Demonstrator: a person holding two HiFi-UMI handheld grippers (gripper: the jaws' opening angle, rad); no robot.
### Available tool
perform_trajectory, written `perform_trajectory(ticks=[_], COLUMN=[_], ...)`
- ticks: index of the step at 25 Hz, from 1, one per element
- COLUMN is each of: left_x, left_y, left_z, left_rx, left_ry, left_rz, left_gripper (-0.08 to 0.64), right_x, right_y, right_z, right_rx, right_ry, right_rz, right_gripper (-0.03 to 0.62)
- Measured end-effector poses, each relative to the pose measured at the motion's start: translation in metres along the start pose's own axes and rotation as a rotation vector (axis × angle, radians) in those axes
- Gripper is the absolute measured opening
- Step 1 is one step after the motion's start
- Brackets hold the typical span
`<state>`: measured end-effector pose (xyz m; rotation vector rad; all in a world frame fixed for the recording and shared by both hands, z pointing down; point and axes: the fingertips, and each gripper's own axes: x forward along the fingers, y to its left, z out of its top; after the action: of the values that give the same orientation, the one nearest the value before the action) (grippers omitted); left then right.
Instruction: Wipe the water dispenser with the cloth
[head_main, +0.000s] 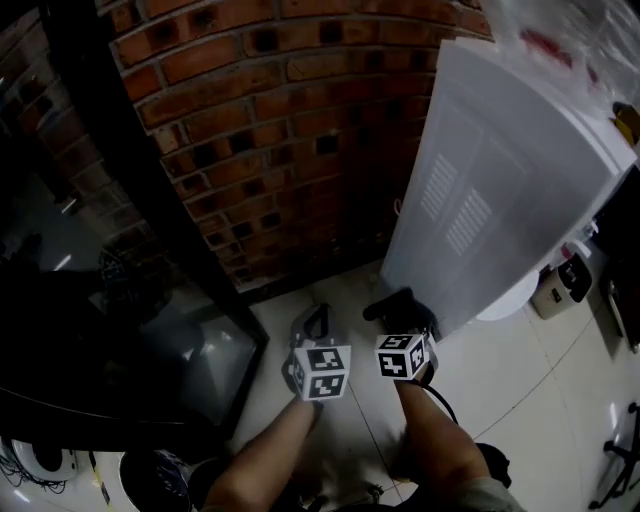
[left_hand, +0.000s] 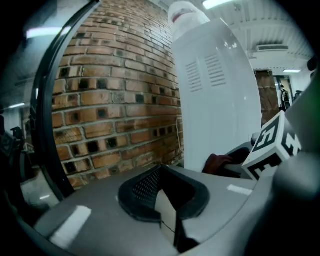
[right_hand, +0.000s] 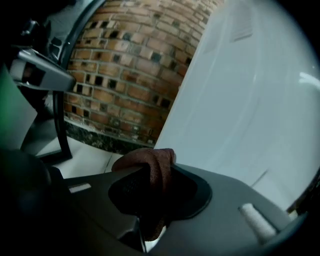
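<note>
A brick wall (head_main: 270, 120) is seen behind the white water dispenser (head_main: 500, 180), with a dark framed glass panel (head_main: 150, 330) to the left and a tiled floor (head_main: 500, 370) below. A bottle (left_hand: 187, 12) is seated on the dispenser. Both bare forearms are stretched forward side by side, low down, and tipped slightly downward. The brown cloth (right_hand: 155, 167) is pinched in the right gripper (head_main: 400, 310) near the dispenser's lower side panel; contact cannot be told. The left gripper (head_main: 318, 325) is held just beside it, jaws pressed together on nothing.
</note>
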<state>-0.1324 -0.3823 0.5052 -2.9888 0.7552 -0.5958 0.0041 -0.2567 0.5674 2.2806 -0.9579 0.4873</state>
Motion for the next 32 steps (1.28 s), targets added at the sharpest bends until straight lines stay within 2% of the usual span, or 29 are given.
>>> perform_trajectory(ticks=[4, 9, 13, 16, 21, 25, 28, 32], left_x=[-0.040, -0.089, -0.128, -0.156, -0.187, -0.203, -0.201, -0.190], left_y=[0.002, -0.018, -0.041, -0.057, -0.070, -0.080, -0.083, -0.085], left_z=[0.051, 0.124, 0.177, 0.218, 0.290, 0.325, 0.324, 0.299], left_rx=[-0.014, -0.023, -0.002, 0.018, 0.048, 0.070, 0.075, 0.080], left_ry=[-0.072, -0.187, -0.282, -0.339, -0.433, -0.498, -0.493, -0.446], left_rz=[0.005, -0.032, -0.073, -0.110, -0.142, -0.152, -0.154, -0.151], left_gripper=[0.000, 0.000, 0.000, 0.000, 0.000, 0.000, 0.000, 0.000], right_x=[-0.069, -0.172, -0.256, -0.313, -0.361, -0.360, -0.355, -0.347], right_y=[-0.022, -0.081, -0.134, -0.174, -0.228, -0.246, -0.247, -0.227], right_z=[0.060, 0.151, 0.233, 0.283, 0.341, 0.355, 0.351, 0.333], right_rx=[-0.018, -0.030, -0.106, -0.174, -0.260, -0.324, -0.350, -0.412], right_ry=[-0.170, -0.408, -0.605, -0.705, -0.757, -0.700, -0.688, -0.692], right_rz=[0.010, -0.026, -0.101, -0.195, -0.345, -0.394, -0.420, -0.430], right_gripper=[0.089, 0.089, 0.089, 0.089, 0.089, 0.091, 0.089, 0.089])
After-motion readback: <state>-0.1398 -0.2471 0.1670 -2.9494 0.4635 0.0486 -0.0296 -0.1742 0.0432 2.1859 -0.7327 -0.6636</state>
